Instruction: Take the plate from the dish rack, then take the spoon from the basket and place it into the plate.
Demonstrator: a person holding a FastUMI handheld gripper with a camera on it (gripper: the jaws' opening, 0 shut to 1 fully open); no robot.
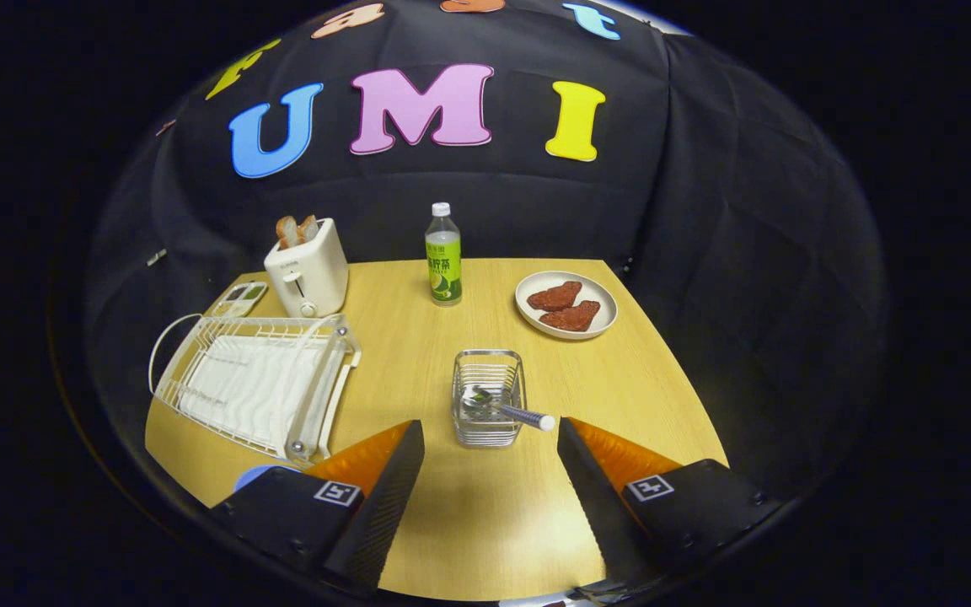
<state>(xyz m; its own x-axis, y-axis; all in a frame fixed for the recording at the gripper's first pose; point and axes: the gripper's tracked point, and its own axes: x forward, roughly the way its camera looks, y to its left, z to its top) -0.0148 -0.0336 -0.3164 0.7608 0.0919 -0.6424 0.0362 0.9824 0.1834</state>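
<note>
A small clear wire basket (488, 371) stands on the wooden table just ahead of my fingers. The metal spoon (506, 409) lies in it, bowl down inside and handle poking over the near right rim. My gripper (490, 424) is open, its two orange-and-black fingers apart on either side of the basket's near end, touching nothing. To the left stands the white wire dish rack (258, 379), with no dish in its slots. A blue rounded edge (251, 477), likely the plate, peeks out beside my left finger, mostly hidden by it.
At the back stand a white toaster (307, 268) with bread in it and a green-labelled bottle (443, 255). A cream plate (566, 304) with two red-brown slices sits at the back right. A small flat device (238, 297) lies beside the toaster.
</note>
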